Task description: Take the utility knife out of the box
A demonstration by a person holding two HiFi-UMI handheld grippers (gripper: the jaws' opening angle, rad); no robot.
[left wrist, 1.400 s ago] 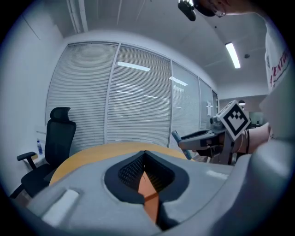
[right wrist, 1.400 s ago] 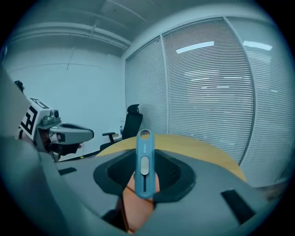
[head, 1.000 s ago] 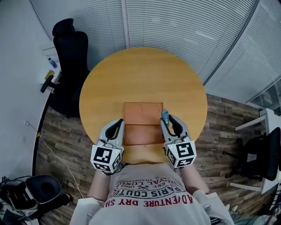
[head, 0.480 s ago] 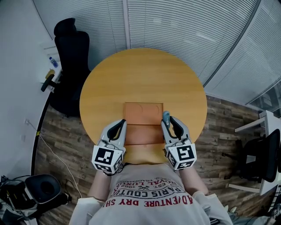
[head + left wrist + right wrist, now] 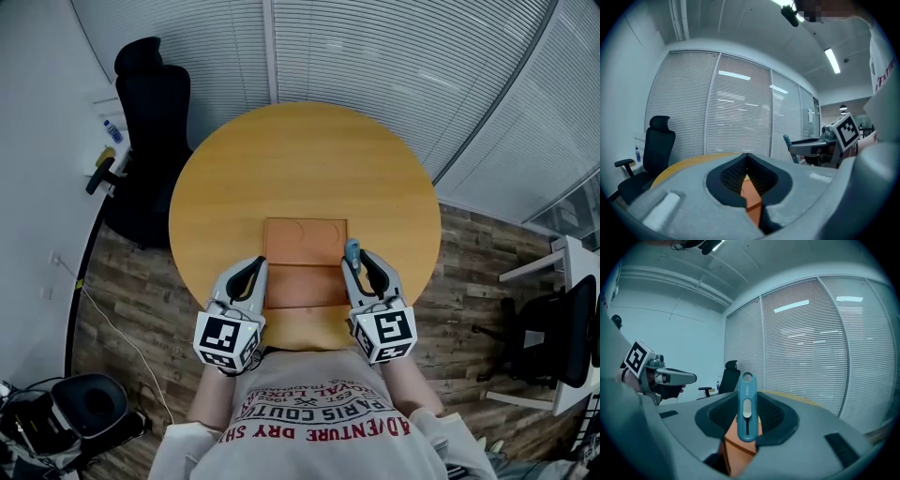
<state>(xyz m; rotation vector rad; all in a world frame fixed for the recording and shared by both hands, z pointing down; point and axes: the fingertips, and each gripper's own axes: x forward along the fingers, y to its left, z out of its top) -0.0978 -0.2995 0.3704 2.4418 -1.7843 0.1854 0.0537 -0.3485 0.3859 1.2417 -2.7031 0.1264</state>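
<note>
An orange box [image 5: 305,246] lies flat on the round wooden table [image 5: 305,159], near its front edge, as two joined panels. My right gripper [image 5: 355,257] is at the box's right edge, shut on a blue utility knife [image 5: 352,248]. In the right gripper view the knife [image 5: 746,401] stands upright between the jaws of the right gripper [image 5: 746,420], with the box [image 5: 736,446] below. My left gripper [image 5: 254,266] sits at the box's left edge. Its jaws meet at the tip in the left gripper view [image 5: 747,155], with nothing between them.
A black office chair [image 5: 150,112] stands behind the table at the left. Another dark chair [image 5: 562,337] is at the right, and a black object [image 5: 84,408] lies on the floor at the lower left. Slatted blinds [image 5: 394,56] line the far walls.
</note>
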